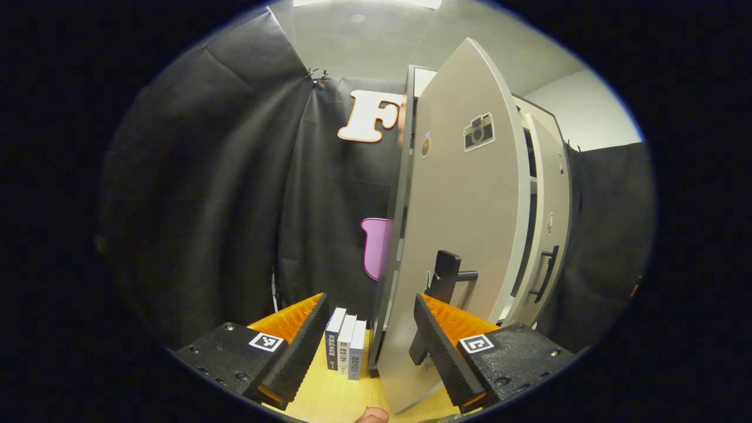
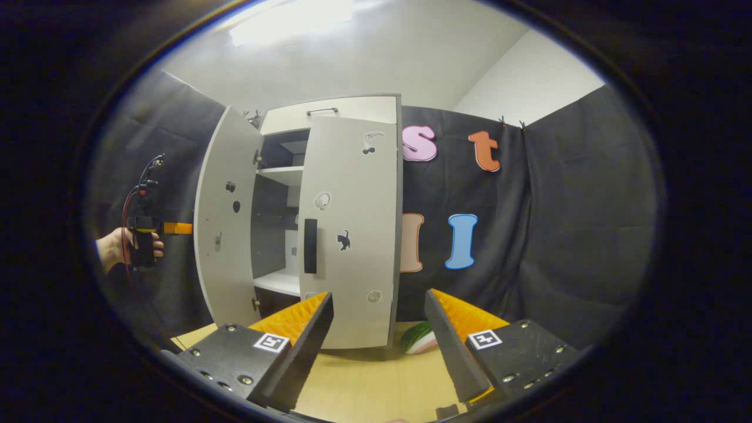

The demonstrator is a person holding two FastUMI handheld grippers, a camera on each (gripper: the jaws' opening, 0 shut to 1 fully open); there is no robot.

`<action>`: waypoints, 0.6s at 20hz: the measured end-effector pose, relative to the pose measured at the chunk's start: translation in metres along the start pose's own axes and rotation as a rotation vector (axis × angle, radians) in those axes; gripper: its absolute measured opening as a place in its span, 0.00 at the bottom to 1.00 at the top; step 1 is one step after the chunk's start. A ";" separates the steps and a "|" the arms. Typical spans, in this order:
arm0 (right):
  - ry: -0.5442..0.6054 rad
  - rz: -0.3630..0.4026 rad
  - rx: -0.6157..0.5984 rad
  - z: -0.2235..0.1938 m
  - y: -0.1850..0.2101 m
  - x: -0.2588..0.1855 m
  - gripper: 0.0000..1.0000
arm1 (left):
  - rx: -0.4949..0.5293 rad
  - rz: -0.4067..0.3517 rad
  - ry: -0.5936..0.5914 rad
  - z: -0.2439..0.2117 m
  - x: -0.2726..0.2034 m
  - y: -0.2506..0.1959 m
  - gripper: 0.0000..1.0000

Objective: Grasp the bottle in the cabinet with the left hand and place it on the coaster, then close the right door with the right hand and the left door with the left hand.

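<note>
- The cabinet (image 2: 329, 117) stands on the wooden table (image 2: 364, 382); its right door (image 2: 352, 235) is shut or nearly so, while the left door (image 1: 458, 235) is ajar.
- The left gripper (image 1: 367, 346) is spread wide, its fingers straddling that door's edge beside the handle (image 1: 443, 276), gripping nothing.
- The right gripper (image 2: 379, 346) hangs open and empty, facing the right door.
- Three books (image 1: 346, 346) stand left of the cabinet.

The cabinet (image 2: 329, 117) stands on the table (image 2: 364, 382) against the booth's wall. In the right gripper view its right door (image 2: 352, 235) lies nearly closed across the front, while the left door (image 2: 226, 229) swings out to the left, with shelves (image 2: 282, 174) between them. A hand (image 2: 111, 249) is left of that door. In the left gripper view, books (image 1: 346, 349) stand upright on the table just left of the left door's edge.
</note>
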State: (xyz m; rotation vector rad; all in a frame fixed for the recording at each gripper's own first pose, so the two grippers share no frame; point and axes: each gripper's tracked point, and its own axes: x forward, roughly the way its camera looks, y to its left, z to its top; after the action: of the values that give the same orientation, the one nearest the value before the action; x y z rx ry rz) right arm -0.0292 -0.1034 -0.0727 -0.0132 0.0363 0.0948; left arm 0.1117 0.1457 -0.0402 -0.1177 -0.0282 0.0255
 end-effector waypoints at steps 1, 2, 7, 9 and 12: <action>0.003 0.001 -0.003 -0.002 -0.001 0.002 0.95 | -0.001 -0.011 -0.006 0.000 0.001 -0.006 0.93; 0.005 0.000 -0.004 -0.003 -0.002 0.003 0.95 | -0.011 -0.023 0.002 -0.002 0.002 -0.013 0.93; 0.014 -0.002 0.007 -0.007 -0.006 0.009 0.95 | -0.031 -0.052 0.017 -0.005 0.004 -0.030 0.93; 0.016 -0.008 0.007 -0.006 -0.005 0.009 0.95 | -0.016 -0.040 0.008 -0.004 0.005 -0.028 0.93; 0.013 -0.004 0.012 -0.006 -0.005 0.010 0.95 | -0.005 -0.043 0.003 -0.005 0.006 -0.034 0.93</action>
State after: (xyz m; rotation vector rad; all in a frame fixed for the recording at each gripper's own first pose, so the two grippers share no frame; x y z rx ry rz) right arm -0.0193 -0.1075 -0.0793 -0.0016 0.0497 0.0902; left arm 0.1188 0.1111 -0.0414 -0.1224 -0.0280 -0.0172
